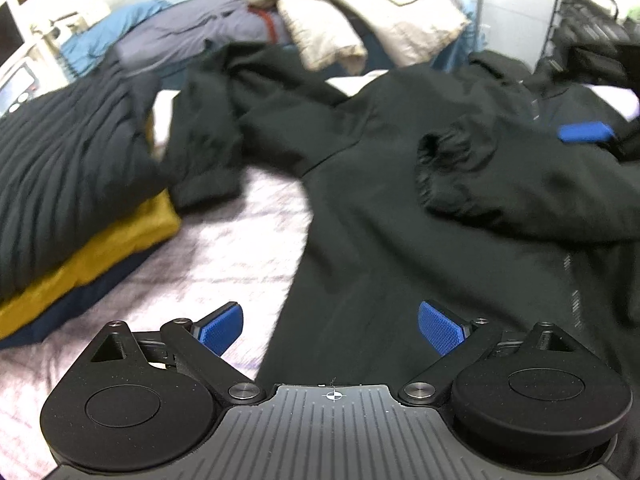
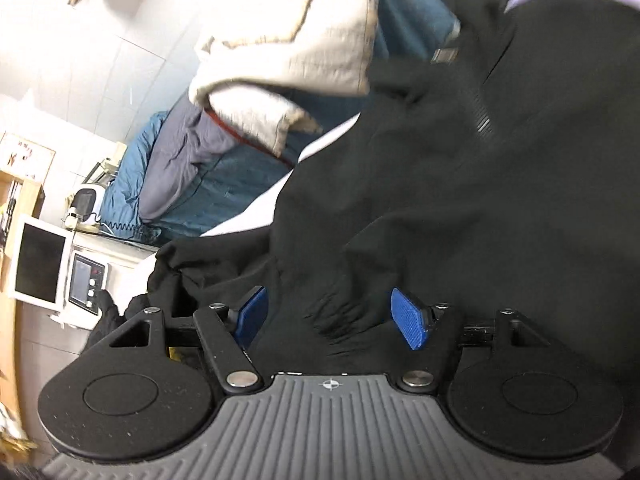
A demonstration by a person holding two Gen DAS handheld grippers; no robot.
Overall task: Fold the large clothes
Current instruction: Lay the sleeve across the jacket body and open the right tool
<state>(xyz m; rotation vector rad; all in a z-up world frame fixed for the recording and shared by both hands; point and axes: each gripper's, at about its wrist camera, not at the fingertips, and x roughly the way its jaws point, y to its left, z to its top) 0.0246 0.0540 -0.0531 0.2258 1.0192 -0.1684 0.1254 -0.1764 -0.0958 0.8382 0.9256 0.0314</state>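
A large black jacket (image 1: 380, 216) lies spread on the pale bedsheet (image 1: 224, 256). One sleeve is folded across its body, with the cuff (image 1: 448, 168) resting on the chest. The other sleeve (image 1: 208, 136) stretches out to the left. My left gripper (image 1: 332, 328) hangs open over the jacket's lower left edge with nothing between its pads. My right gripper (image 2: 331, 317) is open, and the wrinkled black jacket fabric (image 2: 340, 320) lies between its blue pads without being pinched. In the left wrist view, one blue finger (image 1: 586, 132) of the right gripper shows at the far right over the jacket.
A stack of folded clothes (image 1: 68, 184), black over mustard over navy, sits on the bed's left side. Beige, grey and blue garments (image 1: 320, 28) are heaped at the back. A black wire rack (image 1: 580, 20) stands at the far right, and a white appliance (image 2: 84, 284) stands beside the bed.
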